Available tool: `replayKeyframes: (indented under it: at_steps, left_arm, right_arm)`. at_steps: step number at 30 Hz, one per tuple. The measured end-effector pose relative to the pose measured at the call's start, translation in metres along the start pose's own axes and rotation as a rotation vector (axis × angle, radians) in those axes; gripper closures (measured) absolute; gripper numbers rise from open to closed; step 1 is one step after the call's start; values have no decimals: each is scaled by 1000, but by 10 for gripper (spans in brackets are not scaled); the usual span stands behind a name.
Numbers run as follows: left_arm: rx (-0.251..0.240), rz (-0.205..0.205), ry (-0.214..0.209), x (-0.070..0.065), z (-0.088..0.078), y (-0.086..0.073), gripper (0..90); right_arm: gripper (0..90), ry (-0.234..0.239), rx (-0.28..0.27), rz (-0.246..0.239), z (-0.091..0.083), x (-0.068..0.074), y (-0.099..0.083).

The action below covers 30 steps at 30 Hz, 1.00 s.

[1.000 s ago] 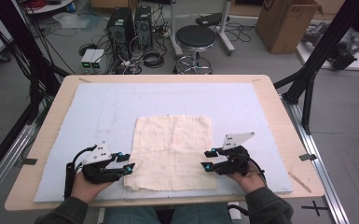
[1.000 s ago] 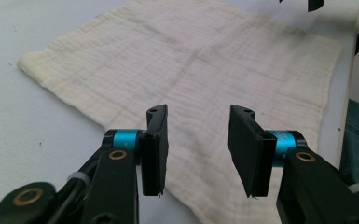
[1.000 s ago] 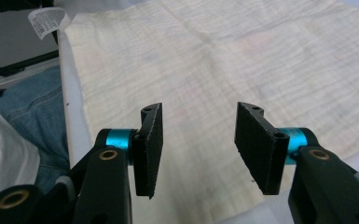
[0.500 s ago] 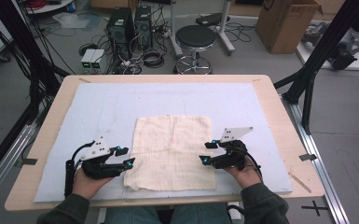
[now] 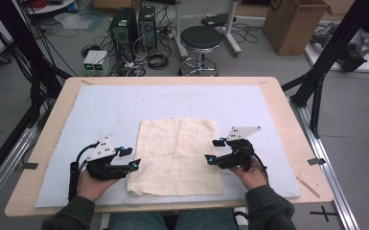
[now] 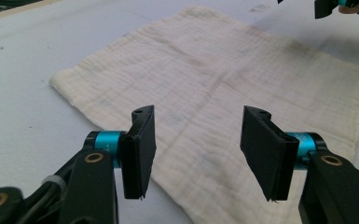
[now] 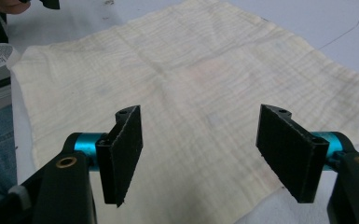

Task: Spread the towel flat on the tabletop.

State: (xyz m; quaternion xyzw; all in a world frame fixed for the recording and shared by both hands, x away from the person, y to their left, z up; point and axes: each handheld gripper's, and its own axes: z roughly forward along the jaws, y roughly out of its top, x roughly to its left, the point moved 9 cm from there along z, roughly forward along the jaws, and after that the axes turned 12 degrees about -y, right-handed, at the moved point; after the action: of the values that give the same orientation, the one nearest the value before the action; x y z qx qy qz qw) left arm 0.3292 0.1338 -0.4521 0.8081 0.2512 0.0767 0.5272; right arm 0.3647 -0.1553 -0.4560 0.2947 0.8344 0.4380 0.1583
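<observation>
A cream waffle-weave cloth (image 5: 177, 155) lies flat on the pale blue mat (image 5: 172, 103), near the table's front edge. My left gripper (image 5: 131, 158) sits at the cloth's left edge, pointing right, open. In the left gripper view the cloth (image 6: 224, 79) lies below and beyond the left gripper (image 6: 203, 154), untouched by its pads. My right gripper (image 5: 212, 151) sits at the cloth's right edge, pointing left, open. In the right gripper view the cloth (image 7: 177, 79) spreads under the right gripper (image 7: 205, 158), whose pads are clear of it. Both pairs of jaws have just been opening.
The mat covers most of a wooden table (image 5: 287, 110). Beyond the far edge stand a black stool (image 5: 201, 40), computer towers (image 5: 134, 24) with cables, and a cardboard box (image 5: 294, 24). Black frame posts (image 5: 318, 91) rise at both sides.
Both grippers' jaws have spread wider. The hands have hardly shifted, and the cloth lies flat as before.
</observation>
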Motion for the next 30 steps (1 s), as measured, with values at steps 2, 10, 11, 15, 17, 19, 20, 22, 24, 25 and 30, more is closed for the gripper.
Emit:
replayKeyframes:
  at_steps: [2, 10, 11, 15, 17, 19, 20, 22, 24, 25, 30]
  left_arm:
    - [0, 1, 1, 1, 1, 1, 448]
    - [-7, 1, 14, 3, 3, 6, 432]
    - [-7, 2, 16, 4, 3, 7, 432]
    - [-13, -2, 18, 5, 4, 10, 426]
    - [-17, -3, 22, 6, 5, 11, 425]
    - [-15, -5, 21, 7, 5, 12, 419]
    - [-14, -4, 23, 8, 6, 13, 419]
    - [-15, -7, 25, 8, 6, 14, 416]
    - [-17, -9, 26, 9, 7, 14, 414]
    - [-18, -11, 25, 9, 7, 15, 412]
    - [-10, -12, 33, 13, 8, 14, 411]
  right_arm:
    - [303, -2, -1, 1, 1, -1, 2]
    - [289, -5, -10, -9, 8, -1, 10]
    - [289, -5, -10, -9, 8, -1, 10]
    - [287, 3, -16, -6, 11, -1, 15]
    - [287, 3, -16, -4, 11, 0, 16]
    - [287, 5, -18, -6, 13, 0, 18]
    - [287, 5, -18, -6, 13, 0, 18]
    - [287, 4, -12, -10, 15, 0, 19]
    - [287, 7, -13, -11, 15, 1, 20]
    - [287, 7, -15, -13, 16, 0, 21]
    - [287, 6, -12, -11, 18, -1, 21]
